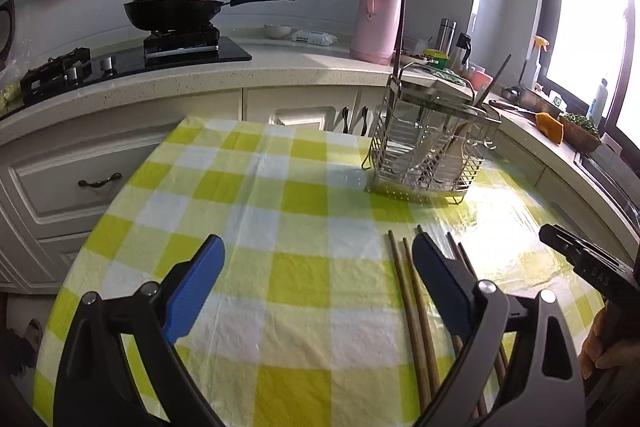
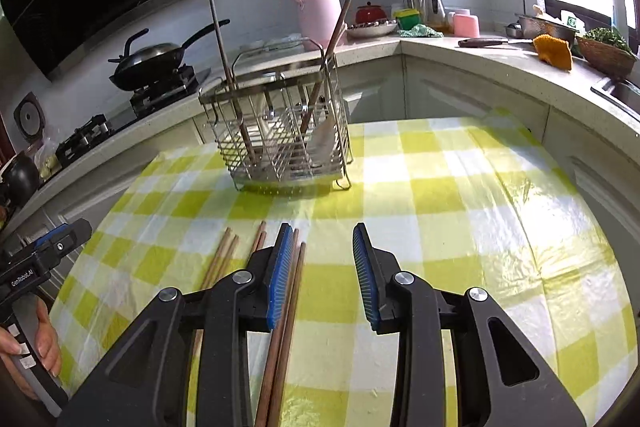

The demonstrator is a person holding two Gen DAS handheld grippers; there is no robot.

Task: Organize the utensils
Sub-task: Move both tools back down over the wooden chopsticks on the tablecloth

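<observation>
Chopsticks (image 2: pixel 280 327) lie loose on the checked tablecloth (image 2: pixel 460 227), several in rough parallel, tips toward the wire utensil holder (image 2: pixel 280 131). Relative to your right gripper (image 2: pixel 322 275), two sit just under and inside its left finger; the rest lie further to its left. Right gripper: spread, holding nothing. Left gripper (image 1: pixel 316 287): also spread wide and empty, with the chopsticks beside and under its right finger. The holder stands ahead of both tools, already carrying two upright sticks and a pale spatula (image 2: pixel 326 139).

Judgement: pick-up step not yet begun. Shift the right gripper slightly left so one pair lies between the pads, lower until the pads nearly touch the cloth, then close across the shafts. Thin rods may roll or scissor; grip near mid-length.
</observation>
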